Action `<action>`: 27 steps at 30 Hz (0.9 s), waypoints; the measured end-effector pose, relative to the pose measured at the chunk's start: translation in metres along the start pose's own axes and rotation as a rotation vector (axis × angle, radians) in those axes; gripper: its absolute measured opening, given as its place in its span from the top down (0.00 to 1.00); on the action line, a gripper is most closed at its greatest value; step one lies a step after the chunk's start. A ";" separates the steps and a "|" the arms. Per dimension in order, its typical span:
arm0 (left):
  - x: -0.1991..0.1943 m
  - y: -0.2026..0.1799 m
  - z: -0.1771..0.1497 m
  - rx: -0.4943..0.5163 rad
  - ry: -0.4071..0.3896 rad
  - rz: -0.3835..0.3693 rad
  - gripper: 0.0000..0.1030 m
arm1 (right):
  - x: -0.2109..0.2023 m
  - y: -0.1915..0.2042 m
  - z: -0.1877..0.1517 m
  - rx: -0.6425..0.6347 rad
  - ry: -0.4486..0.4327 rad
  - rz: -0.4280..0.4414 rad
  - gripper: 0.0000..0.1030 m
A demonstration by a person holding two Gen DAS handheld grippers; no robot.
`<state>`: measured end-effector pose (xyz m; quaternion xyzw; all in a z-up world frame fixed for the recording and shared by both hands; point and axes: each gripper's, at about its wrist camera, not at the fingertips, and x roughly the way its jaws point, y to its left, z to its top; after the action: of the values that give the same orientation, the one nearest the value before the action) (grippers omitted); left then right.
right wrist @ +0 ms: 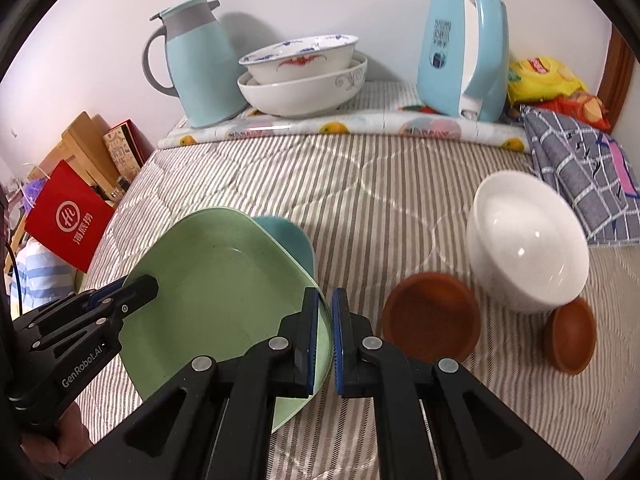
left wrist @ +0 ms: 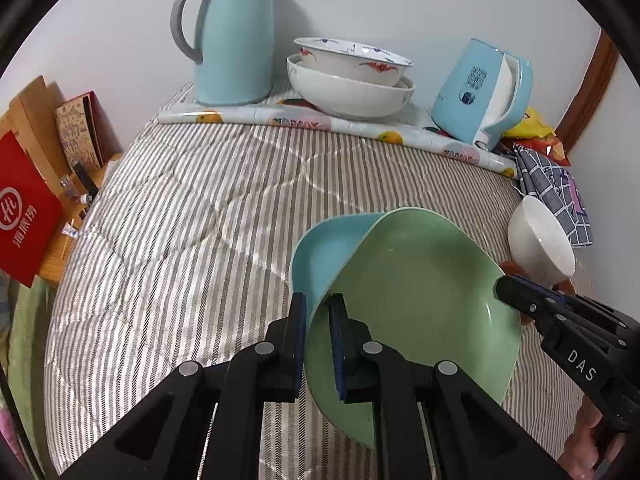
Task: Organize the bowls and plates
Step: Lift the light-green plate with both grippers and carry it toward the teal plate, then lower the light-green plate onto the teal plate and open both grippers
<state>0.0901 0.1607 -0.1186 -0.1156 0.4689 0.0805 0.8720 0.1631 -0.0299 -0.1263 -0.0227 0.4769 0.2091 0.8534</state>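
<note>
On the striped quilt (left wrist: 192, 208) of the bed, near its front edge, you are holding a green plate (left wrist: 416, 300) tilted up off the surface between both tools. Your left tongs (left wrist: 318, 344) are pinching the plate's left rim, one pad on the underside and one on the inner face. Your right tongs (right wrist: 326, 344) are clamping the opposite rim in the same manner, with the edge sitting between the blue pads (right wrist: 340, 344). A blue plate (left wrist: 324, 256) is lying directly behind the green one, its rim showing past the raised edge; whether the two are touching, you cannot tell from either view.

To the right, a white bowl (right wrist: 528, 240) is leaning on its side, propped against a small brown dish (right wrist: 572, 336). A second, wider brown dish (right wrist: 432, 316) is sitting flat just beside your right tongs.

Along the back wall, two large bowls (left wrist: 348, 76) are standing nested, the patterned one inside the plain one, on a fruit-print mat (left wrist: 320, 124). A teal flask (left wrist: 232, 36) is standing to their left and a blue kettle (left wrist: 484, 92) to their right. A checked cloth (right wrist: 580, 176) and yellow snack bags (right wrist: 544, 76) are occupying the far right corner. A red paper bag (left wrist: 24, 208) is standing off the left side of the bed.
</note>
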 end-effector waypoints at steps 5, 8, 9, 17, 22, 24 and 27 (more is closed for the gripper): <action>0.005 0.003 -0.001 0.010 0.008 -0.013 0.89 | 0.000 0.005 -0.004 0.015 -0.006 -0.019 0.93; 0.005 0.006 0.003 0.013 0.005 -0.022 0.88 | 0.000 0.006 -0.001 0.020 -0.002 -0.021 0.93; 0.006 0.006 0.004 0.014 0.004 -0.027 0.88 | 0.000 0.007 0.000 0.022 -0.001 -0.022 0.93; 0.022 0.007 0.018 0.035 0.011 -0.024 0.86 | 0.004 0.004 0.003 0.069 0.003 -0.023 0.94; 0.029 0.008 0.026 0.052 0.018 -0.023 0.86 | 0.013 0.004 0.006 0.082 0.011 -0.024 0.94; 0.032 0.007 0.029 0.060 0.013 -0.020 0.86 | 0.014 0.004 0.005 0.079 0.015 -0.022 0.94; 0.034 0.004 0.033 0.075 0.004 -0.018 0.84 | 0.012 0.001 0.001 0.091 0.020 -0.003 0.94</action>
<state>0.1340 0.1750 -0.1305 -0.0872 0.4724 0.0549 0.8753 0.1690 -0.0250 -0.1358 0.0134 0.4942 0.1856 0.8492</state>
